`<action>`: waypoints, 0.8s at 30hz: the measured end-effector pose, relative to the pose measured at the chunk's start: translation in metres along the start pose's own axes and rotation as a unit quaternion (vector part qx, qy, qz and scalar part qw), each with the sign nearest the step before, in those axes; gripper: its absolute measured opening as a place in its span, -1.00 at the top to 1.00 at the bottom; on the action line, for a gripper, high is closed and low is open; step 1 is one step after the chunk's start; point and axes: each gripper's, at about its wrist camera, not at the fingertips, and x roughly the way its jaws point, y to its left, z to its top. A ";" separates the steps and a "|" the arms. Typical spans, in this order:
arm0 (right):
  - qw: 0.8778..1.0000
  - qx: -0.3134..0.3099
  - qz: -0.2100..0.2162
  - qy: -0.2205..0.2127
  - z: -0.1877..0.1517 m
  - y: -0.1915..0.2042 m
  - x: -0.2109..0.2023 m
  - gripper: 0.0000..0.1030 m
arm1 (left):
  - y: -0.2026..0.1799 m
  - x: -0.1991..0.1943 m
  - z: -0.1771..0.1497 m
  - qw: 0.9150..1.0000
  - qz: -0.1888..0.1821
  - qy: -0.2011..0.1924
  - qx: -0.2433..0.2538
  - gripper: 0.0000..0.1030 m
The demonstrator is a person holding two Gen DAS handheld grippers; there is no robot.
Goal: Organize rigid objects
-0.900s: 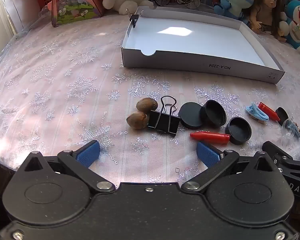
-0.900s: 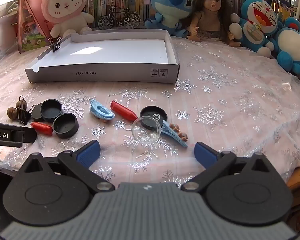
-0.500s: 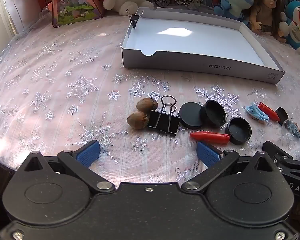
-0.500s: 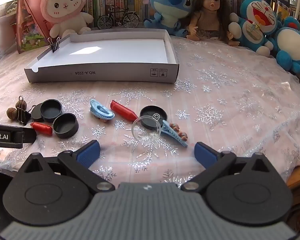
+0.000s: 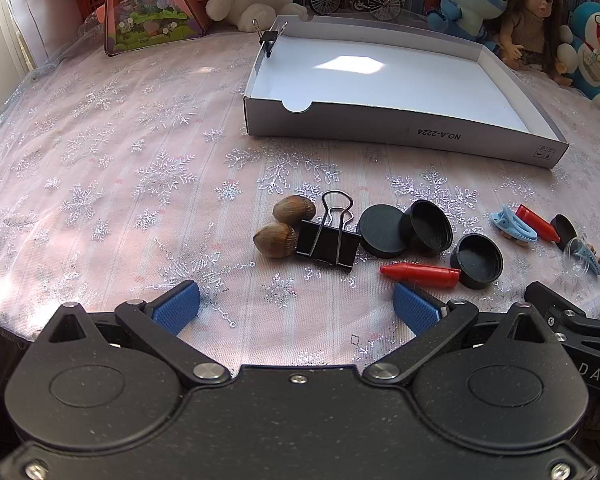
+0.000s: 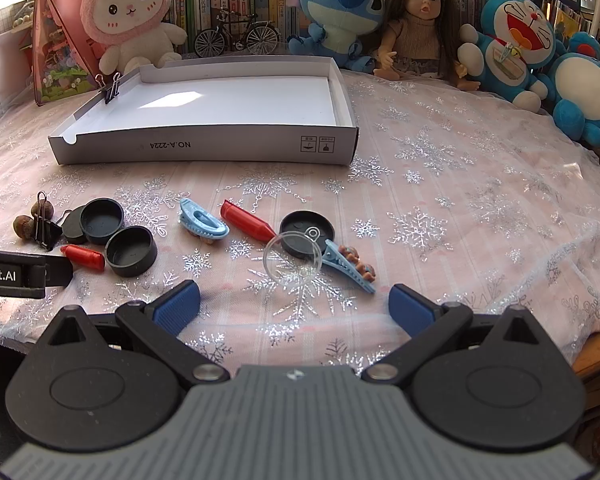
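Snowflake cloth (image 5: 100,160) underneath — left claw (image 5: 296,306) and right claw (image 6: 294,306) both tilted downward, jaws wide, nothing held

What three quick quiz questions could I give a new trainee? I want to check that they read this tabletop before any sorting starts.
1. True or false: the white box already holds several black caps.
2. What touches the big binder clip on its left side in the left wrist view?
A. two brown nuts
B. a red cap
C. a blue hair clip
3. Fill in: the clear round lid leans partly over a black ____.

Key
1. False: only a small binder clip sits on its wall.
2. A: the nuts.
3. Cap.
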 end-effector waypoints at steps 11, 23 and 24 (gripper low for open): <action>1.000 0.000 0.000 0.001 0.000 0.000 0.000 -1.00 | 0.000 0.000 0.000 1.000 0.000 -0.001 0.000 -1.00; 1.000 -0.001 0.002 0.003 0.000 0.000 0.001 -1.00 | 0.000 0.000 0.000 1.000 0.000 -0.002 0.000 -1.00; 1.000 -0.001 0.002 0.002 0.000 0.000 0.001 -1.00 | 0.000 0.000 0.000 1.000 0.000 -0.002 0.000 -1.00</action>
